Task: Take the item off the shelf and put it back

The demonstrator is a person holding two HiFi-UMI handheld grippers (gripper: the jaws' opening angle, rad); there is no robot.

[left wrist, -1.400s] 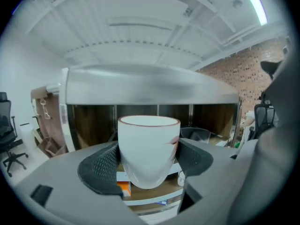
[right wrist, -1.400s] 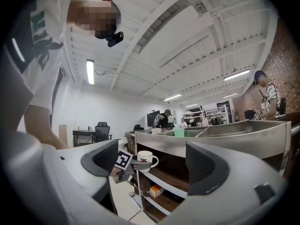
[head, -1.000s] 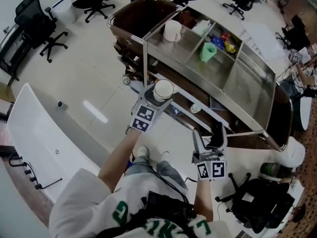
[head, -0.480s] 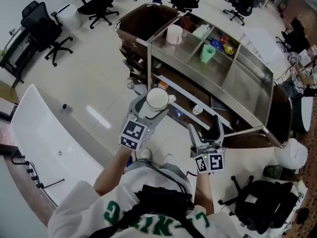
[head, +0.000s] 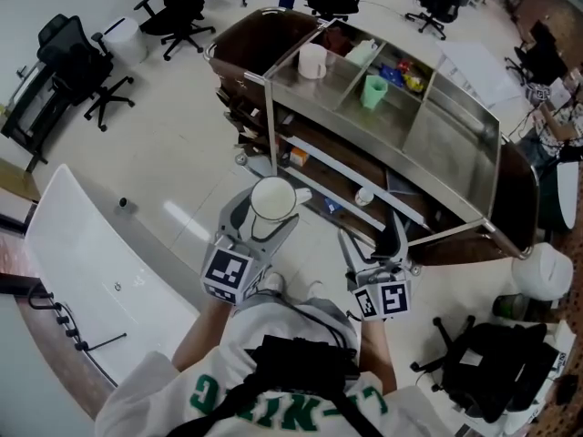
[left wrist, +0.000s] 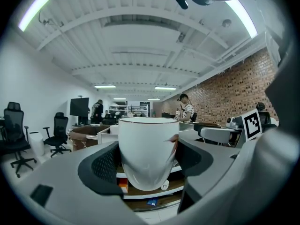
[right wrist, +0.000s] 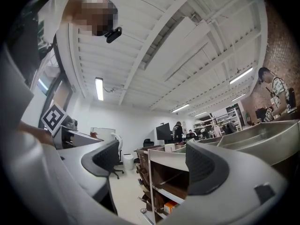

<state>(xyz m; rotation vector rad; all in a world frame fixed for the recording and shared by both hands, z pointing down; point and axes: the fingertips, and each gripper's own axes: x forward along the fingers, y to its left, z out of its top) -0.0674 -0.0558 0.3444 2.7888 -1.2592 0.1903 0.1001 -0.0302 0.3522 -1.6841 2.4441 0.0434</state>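
A white mug [head: 272, 199] stands upright between the jaws of my left gripper [head: 263, 209], which is shut on it and holds it in the air in front of the steel shelf cart [head: 460, 126]. In the left gripper view the mug [left wrist: 147, 151] fills the gap, with both pads pressed on its sides. My right gripper [head: 376, 240] hangs near the cart's front rail, open and empty; the right gripper view shows the gripper [right wrist: 152, 165] with only the room and the cart [right wrist: 159, 159] between its jaws.
On the cart's top shelf stand another white mug [head: 312, 60], a green cup [head: 373, 91] and small coloured items [head: 407, 78]. A lower shelf [head: 339, 173] holds small things. Office chairs [head: 86, 65] stand around, and a white counter [head: 91, 279] lies at the left. A black bag [head: 492, 362] sits at lower right.
The left gripper has drawn back from the cart, toward the person, with the mug still held. The right gripper has shifted slightly left.
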